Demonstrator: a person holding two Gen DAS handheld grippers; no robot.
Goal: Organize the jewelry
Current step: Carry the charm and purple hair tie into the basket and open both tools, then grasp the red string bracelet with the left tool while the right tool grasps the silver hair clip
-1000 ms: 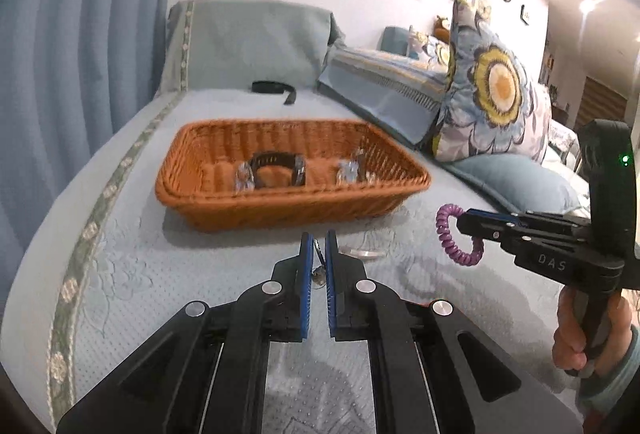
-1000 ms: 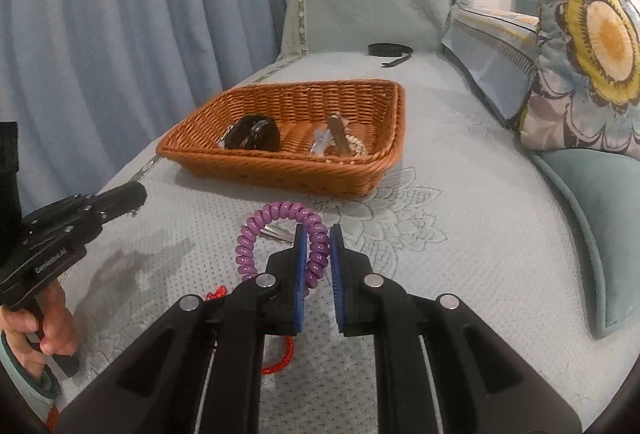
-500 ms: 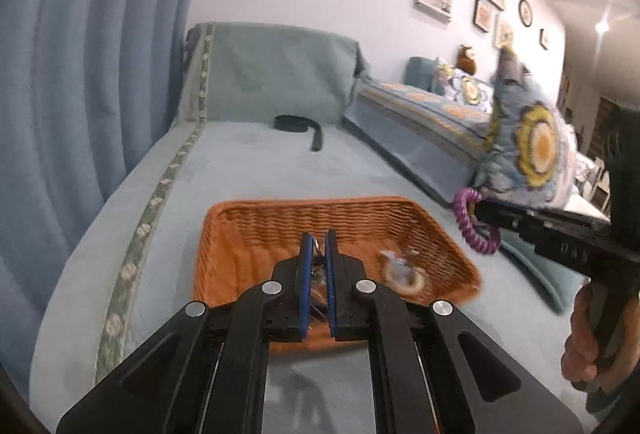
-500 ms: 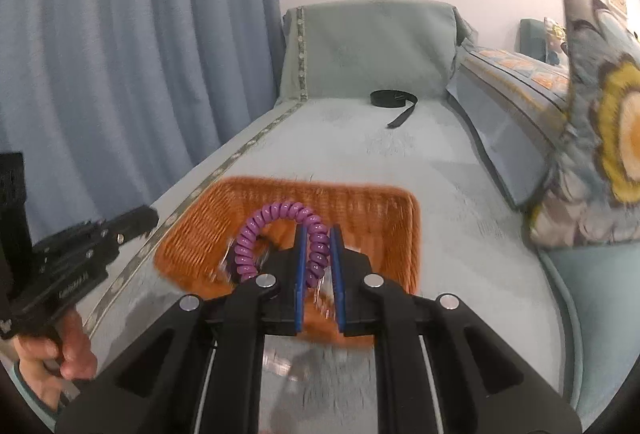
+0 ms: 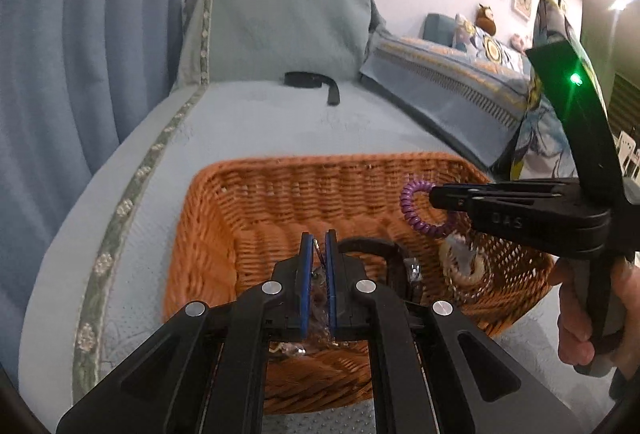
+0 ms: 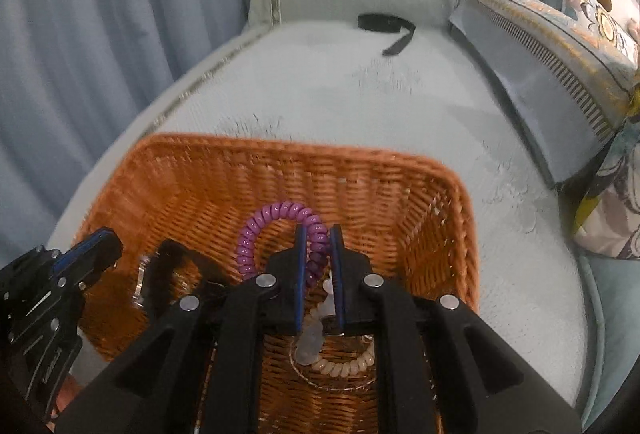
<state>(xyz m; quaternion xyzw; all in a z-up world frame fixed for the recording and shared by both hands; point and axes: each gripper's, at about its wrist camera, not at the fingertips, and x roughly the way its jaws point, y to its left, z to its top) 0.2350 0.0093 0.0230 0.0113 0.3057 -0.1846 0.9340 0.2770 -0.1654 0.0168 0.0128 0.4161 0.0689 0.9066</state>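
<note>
An orange wicker basket sits on a pale blue sofa seat. My right gripper is shut on a purple spiral bracelet, held over the basket's inside; it also shows in the left wrist view. My left gripper is shut on a thin metal piece, a small ring or wire, over the basket's near left part. Inside lie a black band, a clear bead piece and a cream bead bracelet.
A black strap lies far back on the seat near the backrest. Flower-pattern cushions line the right side. Blue curtains hang on the left.
Both grippers have risen from the seat in front of the basket and moved forward over it, each still holding its piece. The basket now lies right under them.
</note>
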